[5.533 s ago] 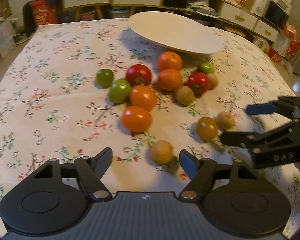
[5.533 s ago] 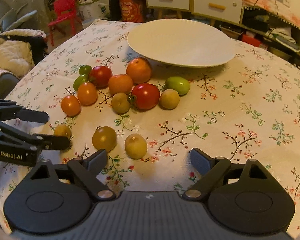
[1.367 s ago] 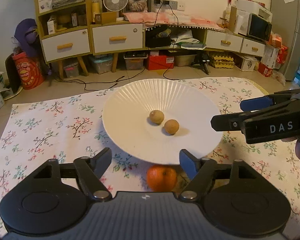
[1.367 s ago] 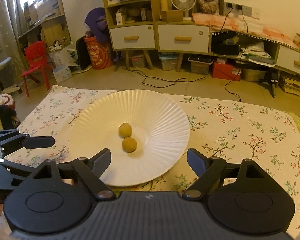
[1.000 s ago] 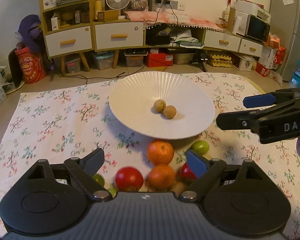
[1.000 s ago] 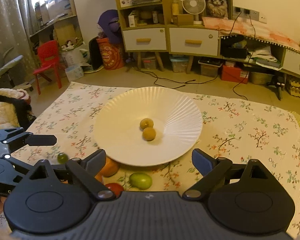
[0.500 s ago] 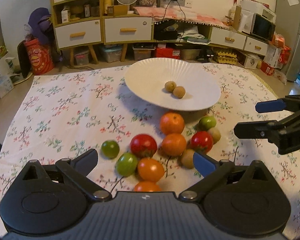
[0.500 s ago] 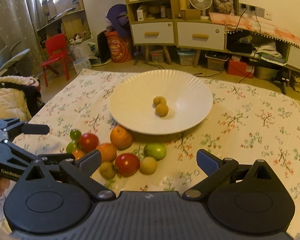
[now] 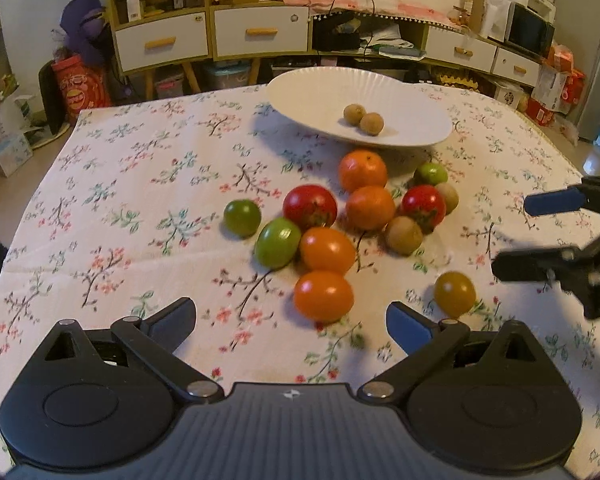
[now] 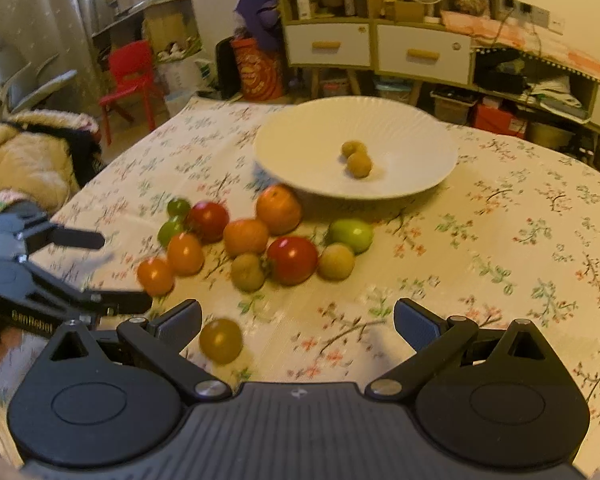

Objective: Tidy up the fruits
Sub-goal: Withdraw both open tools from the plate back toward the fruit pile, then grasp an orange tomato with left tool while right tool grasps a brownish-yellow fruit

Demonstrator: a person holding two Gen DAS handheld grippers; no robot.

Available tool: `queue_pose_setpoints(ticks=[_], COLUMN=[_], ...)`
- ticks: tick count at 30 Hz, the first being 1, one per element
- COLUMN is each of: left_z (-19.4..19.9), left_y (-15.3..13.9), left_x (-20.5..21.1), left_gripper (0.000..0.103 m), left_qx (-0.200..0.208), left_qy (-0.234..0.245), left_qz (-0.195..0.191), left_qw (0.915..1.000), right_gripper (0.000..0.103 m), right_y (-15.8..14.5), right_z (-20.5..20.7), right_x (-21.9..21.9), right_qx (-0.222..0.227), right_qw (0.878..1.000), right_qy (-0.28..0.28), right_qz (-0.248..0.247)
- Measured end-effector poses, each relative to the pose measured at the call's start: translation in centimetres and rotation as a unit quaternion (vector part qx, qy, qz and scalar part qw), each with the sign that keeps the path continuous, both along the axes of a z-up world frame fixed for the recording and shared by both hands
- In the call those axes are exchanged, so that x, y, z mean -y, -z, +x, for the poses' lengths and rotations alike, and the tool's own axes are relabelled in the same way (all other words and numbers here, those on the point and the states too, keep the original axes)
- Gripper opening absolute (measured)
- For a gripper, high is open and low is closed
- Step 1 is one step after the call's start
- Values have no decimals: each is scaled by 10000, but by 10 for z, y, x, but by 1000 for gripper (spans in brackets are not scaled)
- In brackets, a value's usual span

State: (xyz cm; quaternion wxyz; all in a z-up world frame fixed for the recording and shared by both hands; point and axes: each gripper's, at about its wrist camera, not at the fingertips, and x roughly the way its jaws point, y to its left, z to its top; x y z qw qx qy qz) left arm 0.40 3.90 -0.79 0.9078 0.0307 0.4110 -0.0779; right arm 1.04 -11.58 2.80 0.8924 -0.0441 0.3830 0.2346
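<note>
Both tools empty. Left gripper [image 9: 291, 326] has its jaws spread wide with nothing between them, and they have just been opening. Right gripper [image 10: 298, 322] is the same: wide, bare, just been opening.

White plate [image 9: 308, 92] sits far ahead of both tools and holds two small brown fruits [image 9: 363, 119], touching each other. The rest of the fruit lies loose on the floral tablecloth [image 9: 140, 184], between the tools and the plate.

Nearest to the left tool is an orange tomato [image 9: 323, 295], just ahead of the gap and a bit toward its right finger. Nearest to the right tool is an olive-brown tomato [image 10: 220, 340], close beside its left finger, off centre.

Likely step: reach down for the next pair.
- Slide each tool sideways so its fruit sits centred between the pads before closing; right tool needs a shift to its left.
- Come in low, pads at the fruit's widest part; round skins will likely squirt out if pinched high.
- Close gently, as tomatoes probably bruise.
- Avoid nudging the cluster; the second orange tomato [image 9: 327, 250] almost touches the target.
- Right view is motion-blurred, so the exact gap from finger to fruit is hard to tell.
- Keep the two tools apart; they are working near each other.
</note>
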Motion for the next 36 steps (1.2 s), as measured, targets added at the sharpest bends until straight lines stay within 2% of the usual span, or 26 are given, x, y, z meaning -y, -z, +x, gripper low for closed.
queue_pose_setpoints(ticks=[9, 13, 20, 29, 36], left_z=[-13, -14, -16, -13, -13], left_y=[12, 22, 28, 27, 26], left_x=[-10, -10, -8, -4, 4], left_gripper=[103, 103, 103, 103, 103], left_qx=[15, -37, 316, 320, 300], left_qy=[-44, -86, -89, -190, 115], left_qz=[6, 84, -11, -8, -35], left_qw=[10000, 9999, 9995, 9993, 9995], right_gripper=[102, 102, 103, 103, 103], right_y=[19, 25, 34, 38, 35], right_z=[-21, -24, -27, -30, -31], right_x=[-16, -20, -25, -21, -27], right_qx=[2, -28, 193, 426, 434], right_qw=[9980, 9974, 9958, 9962, 9952], right_qy=[-479, -569, -608, -572, -660], right_qz=[-423, -452, -659, -509, -584])
